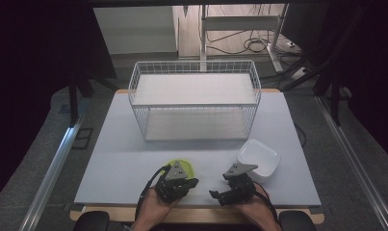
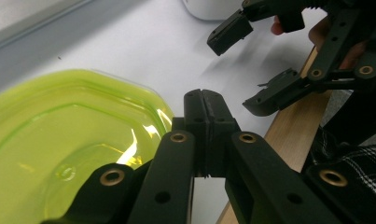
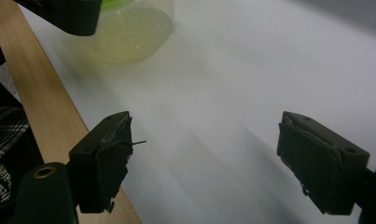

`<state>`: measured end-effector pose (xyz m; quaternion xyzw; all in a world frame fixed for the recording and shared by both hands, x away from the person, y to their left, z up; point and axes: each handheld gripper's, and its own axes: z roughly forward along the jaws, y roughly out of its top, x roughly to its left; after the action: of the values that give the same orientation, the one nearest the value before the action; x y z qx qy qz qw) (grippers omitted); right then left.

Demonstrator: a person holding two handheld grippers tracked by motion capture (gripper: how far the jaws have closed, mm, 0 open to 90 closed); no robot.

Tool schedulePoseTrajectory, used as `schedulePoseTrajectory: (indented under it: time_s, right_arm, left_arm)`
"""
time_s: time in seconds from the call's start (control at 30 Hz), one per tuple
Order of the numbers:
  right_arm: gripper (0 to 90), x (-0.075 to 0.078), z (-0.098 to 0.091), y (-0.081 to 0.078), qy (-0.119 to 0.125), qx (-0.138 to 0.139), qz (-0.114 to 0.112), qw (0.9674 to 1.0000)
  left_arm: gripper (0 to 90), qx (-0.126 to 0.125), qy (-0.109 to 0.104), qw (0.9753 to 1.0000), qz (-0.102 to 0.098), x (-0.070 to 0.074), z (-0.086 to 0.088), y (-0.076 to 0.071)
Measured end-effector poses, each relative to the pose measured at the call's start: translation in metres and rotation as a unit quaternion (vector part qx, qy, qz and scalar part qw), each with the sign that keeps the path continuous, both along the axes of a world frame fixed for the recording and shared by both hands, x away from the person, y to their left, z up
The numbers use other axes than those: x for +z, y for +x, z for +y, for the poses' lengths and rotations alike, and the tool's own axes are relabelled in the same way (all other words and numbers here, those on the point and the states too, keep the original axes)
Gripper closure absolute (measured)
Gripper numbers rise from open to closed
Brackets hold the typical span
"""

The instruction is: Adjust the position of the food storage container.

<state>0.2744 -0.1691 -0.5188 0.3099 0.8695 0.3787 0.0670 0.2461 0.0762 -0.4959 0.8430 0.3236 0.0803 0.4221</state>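
Observation:
A translucent yellow-green bowl (image 1: 183, 165) sits near the table's front edge. My left gripper (image 1: 188, 183) hovers just in front of it. In the left gripper view the bowl (image 2: 59, 140) lies to the left of the left gripper (image 2: 205, 100), whose jaws are pressed together with nothing between them. My right gripper (image 1: 220, 190) stands open to the right, pointing left along the front edge. Its pads (image 3: 106, 154) are wide apart over bare table in the right gripper view. The bowl (image 3: 129, 32) shows ahead of the right gripper (image 3: 206, 140).
A white square bowl (image 1: 259, 158) sits right of the grippers. A white wire basket (image 1: 194, 98) stands at the back of the white table (image 1: 124, 159). The wooden front edge (image 3: 41, 98) runs close by. The right gripper (image 2: 255, 60) shows open in the left gripper view.

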Motion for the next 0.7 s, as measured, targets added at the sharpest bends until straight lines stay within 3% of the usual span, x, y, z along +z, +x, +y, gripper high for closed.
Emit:
schedulePoseTrajectory:
  time_s: [0.07, 0.37, 0.7]
  right_arm:
    - [18.6, 0.0, 0.0, 0.0, -0.001, 0.0, 0.0, 1.0]
    - [18.9, -0.002, 0.0, 0.001, -0.009, -0.001, 0.003, 1.0]
    - [19.0, -0.002, 0.001, 0.0, -0.01, 0.002, 0.007, 0.9999]
  left_arm:
    - [90.0, 0.008, 0.009, 0.9999, 0.0, -0.001, 0.001, 0.001]
    - [90.0, 0.045, 0.006, 0.999, 0.006, -0.003, 0.019, 0.01]
    - [90.0, 0.086, 0.0, 0.9962, 0.017, -0.005, 0.043, 0.018]
